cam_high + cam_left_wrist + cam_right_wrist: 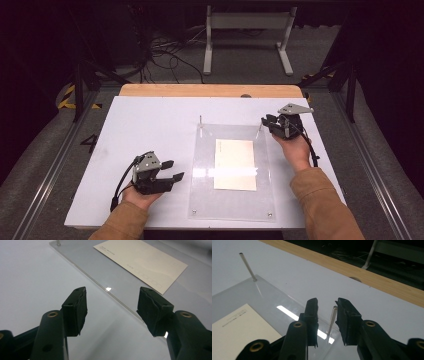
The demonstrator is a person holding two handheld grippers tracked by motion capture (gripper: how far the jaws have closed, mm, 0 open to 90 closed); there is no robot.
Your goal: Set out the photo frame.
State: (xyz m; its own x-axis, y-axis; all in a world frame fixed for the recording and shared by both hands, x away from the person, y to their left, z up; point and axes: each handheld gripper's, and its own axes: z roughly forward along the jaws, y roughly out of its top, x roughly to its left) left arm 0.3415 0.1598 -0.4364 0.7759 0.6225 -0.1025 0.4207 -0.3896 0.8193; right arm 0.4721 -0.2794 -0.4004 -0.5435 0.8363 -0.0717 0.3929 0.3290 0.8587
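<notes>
The right tongs (pixel 325 308) sit with their two black jaws a little apart, one on each side of a thin silver metal pin (pixel 332 320) that stands up at the far right corner of the clear plastic sheet (pixel 265 200). The jaws are near the pin, but I cannot tell if they touch it yet, and they are not squeezed on it. The left tongs (pixel 111 306) are wide open and hold nothing. They hover low over the white desk (pixel 150 120), just beside the near left edge of the clear sheet. A second thin silver pin (pixel 248 266) stands at the far left corner of the sheet. A cream paper card (pixel 235 164) lies flat in the middle of the sheet, well apart from both tongs. I think the step now is grabbing the right pin. Next the right tongs would need to close gently on it and pull straight up, so it does not bend. The left tongs may need to press the sheet down so it stays put.
</notes>
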